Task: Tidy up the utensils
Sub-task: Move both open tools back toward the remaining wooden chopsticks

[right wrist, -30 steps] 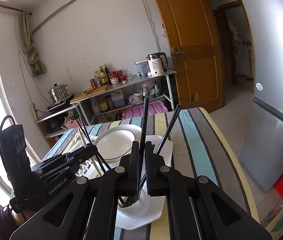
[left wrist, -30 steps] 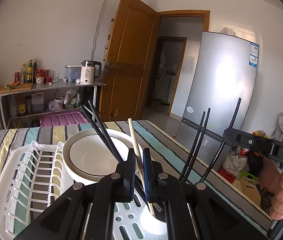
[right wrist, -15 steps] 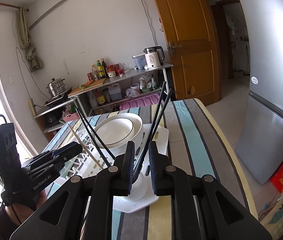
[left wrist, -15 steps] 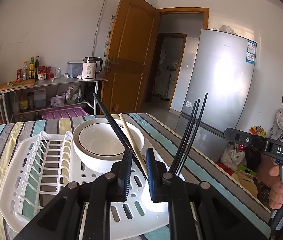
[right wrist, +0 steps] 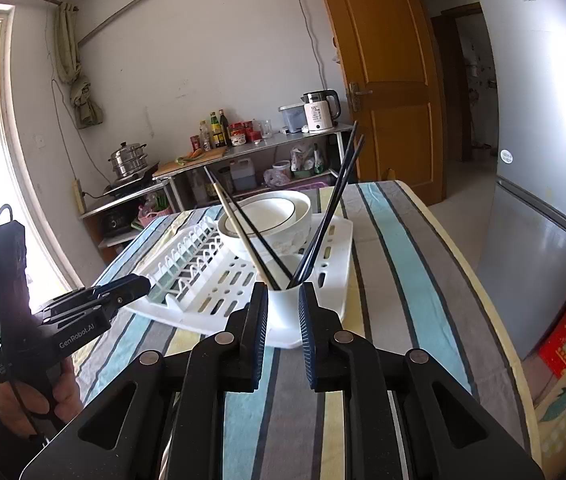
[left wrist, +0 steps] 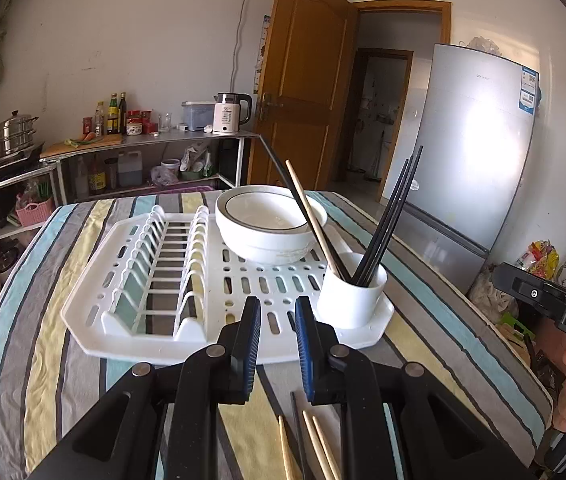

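Note:
A white cup stands on the near right corner of a white drying rack. It holds several black chopsticks and one wooden chopstick. The cup also shows in the right wrist view. My left gripper is open and empty, in front of the rack's near edge. My right gripper is open and empty, just short of the cup. Loose wooden and black chopsticks lie on the cloth under my left gripper.
A white bowl sits on the rack behind the cup. The table has a striped cloth. A silver fridge stands to the right, a shelf with a kettle and bottles at the back.
Both grippers have let go of the chopsticks, which now stand in the cup, and have drawn back and up from it. Both sets of jaws have opened.

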